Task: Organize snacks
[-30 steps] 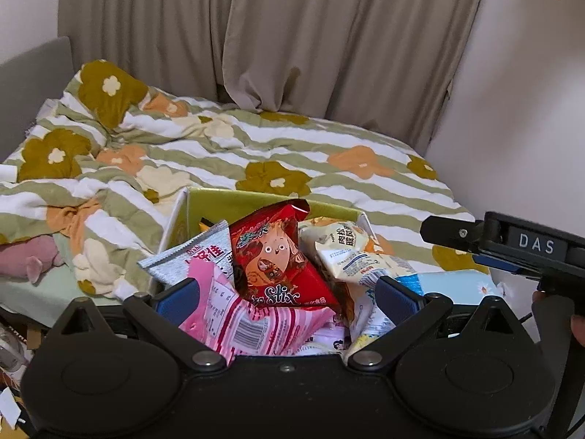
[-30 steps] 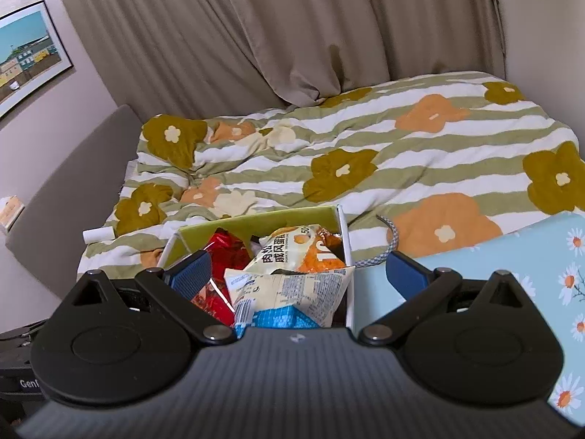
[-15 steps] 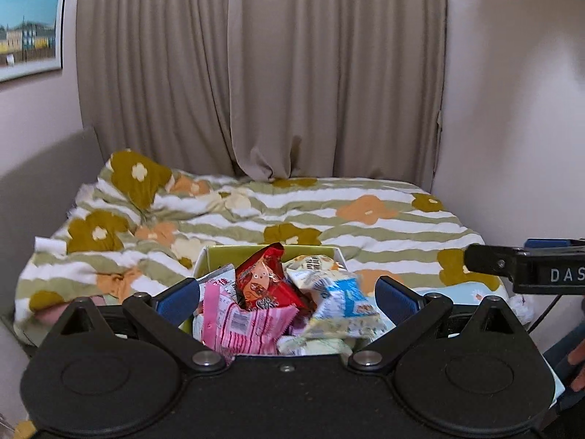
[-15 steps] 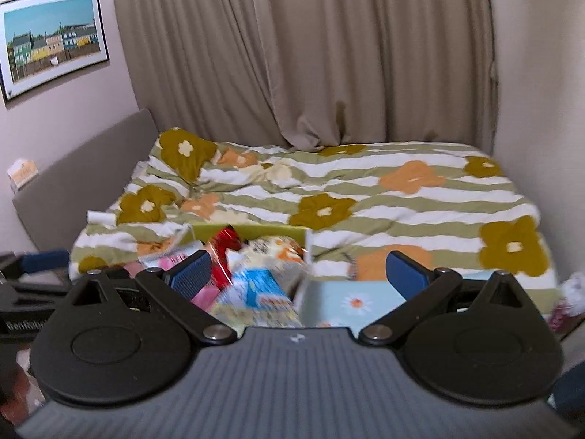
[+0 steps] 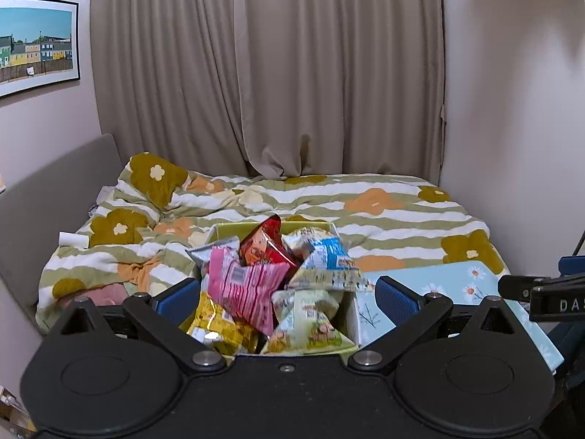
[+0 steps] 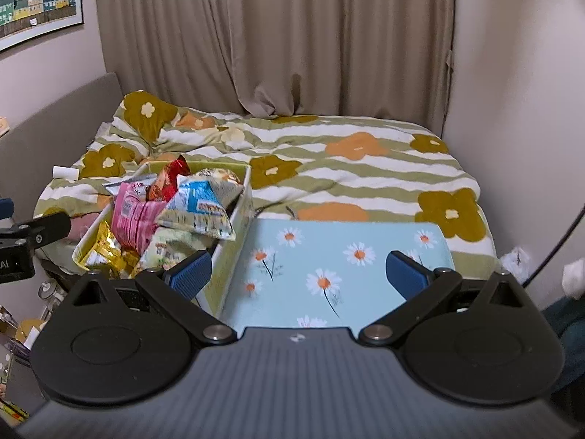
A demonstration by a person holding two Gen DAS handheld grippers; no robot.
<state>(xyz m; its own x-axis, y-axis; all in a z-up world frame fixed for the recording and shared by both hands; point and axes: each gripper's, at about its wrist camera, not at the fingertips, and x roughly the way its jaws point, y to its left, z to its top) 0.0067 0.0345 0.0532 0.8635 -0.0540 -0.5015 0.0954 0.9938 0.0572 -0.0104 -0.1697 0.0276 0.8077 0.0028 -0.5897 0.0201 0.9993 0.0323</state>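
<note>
Both grippers hang spread and hold nothing. The left gripper (image 5: 287, 294) faces the box (image 5: 219, 229), its blue pads (image 5: 175, 297) wide apart on either side of the near snacks without touching them. The right gripper (image 6: 298, 272) sits over the daisy board (image 6: 351, 256), just right of the box (image 6: 241, 212), with its jaws wide too.

The box stands on the bed (image 6: 365, 168) at its near edge, heaped with snack bags. A pink bag (image 5: 248, 285) lies in the middle, a red bag (image 5: 261, 247) stands behind it, and a blue-and-white bag (image 5: 329, 265) leans to the right. A yellow bag (image 5: 215, 323) and a pale green bag (image 5: 307, 320) fill the near end. The daisy board touches the box's right wall. Curtains (image 5: 292, 73) hang behind the bed, and a picture (image 5: 34, 44) is on the left wall.
</note>
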